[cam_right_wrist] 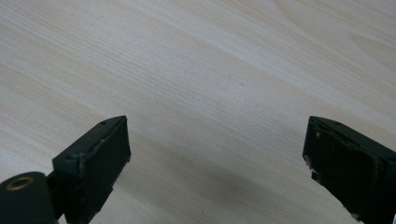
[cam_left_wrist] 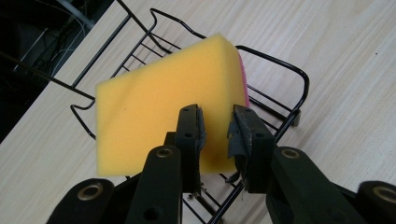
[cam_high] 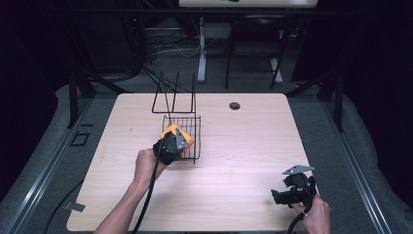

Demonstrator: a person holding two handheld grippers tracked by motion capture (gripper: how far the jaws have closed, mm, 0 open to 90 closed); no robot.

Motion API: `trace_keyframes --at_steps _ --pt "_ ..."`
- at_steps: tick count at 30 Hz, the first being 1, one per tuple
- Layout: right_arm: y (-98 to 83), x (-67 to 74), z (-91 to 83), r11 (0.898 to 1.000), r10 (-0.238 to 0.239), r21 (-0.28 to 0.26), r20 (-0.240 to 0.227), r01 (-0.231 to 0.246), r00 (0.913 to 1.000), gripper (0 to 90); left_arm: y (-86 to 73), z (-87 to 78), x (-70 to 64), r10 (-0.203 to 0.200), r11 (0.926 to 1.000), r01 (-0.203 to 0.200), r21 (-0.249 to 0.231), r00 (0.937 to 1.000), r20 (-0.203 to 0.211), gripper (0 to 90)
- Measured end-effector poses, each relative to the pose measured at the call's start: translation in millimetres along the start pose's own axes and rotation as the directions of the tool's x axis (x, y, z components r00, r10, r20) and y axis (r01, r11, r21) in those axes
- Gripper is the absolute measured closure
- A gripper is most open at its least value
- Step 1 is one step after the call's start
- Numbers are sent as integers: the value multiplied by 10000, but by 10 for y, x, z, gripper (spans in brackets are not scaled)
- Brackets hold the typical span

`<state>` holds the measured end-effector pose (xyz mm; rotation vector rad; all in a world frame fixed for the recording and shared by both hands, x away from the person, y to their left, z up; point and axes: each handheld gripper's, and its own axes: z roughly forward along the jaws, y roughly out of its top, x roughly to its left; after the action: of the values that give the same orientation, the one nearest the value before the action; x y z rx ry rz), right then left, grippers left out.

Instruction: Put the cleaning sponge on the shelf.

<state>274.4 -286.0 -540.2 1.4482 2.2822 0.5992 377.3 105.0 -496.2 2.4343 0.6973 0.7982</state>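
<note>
Sponge [cam_left_wrist: 159, 112] sat pinched by one corner in my left jaws [cam_left_wrist: 215, 133], tilted over the wire basket [cam_left_wrist: 280, 100] so it could drop inside. My right jaws [cam_right_wrist: 215, 154] waited wide open, empty, above the worktop [cam_right_wrist: 210, 60].

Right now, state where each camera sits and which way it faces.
High view: fixed above the person's side, looking forward and down on the table; both forearms and tongs show.
Left gripper view: rides the left tongs, looking along jaws shut on the yellow sponge above the wire basket.
Right gripper view: rides the right tongs, open over bare wood.
Shared: sponge and basket, high and left.
</note>
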Motion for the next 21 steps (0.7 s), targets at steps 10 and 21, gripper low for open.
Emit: trace_keyframes --at_steps 10,21 --pt "1 1 4 10000 -2 4 -42 2 10000 72 3 119 -5 -180 9997 178 187 9998 115 729" --pt "0 1 3 10000 -13 0 -37 13 10000 72 21 228 -36 -206 9993 200 331 9996 167 728"
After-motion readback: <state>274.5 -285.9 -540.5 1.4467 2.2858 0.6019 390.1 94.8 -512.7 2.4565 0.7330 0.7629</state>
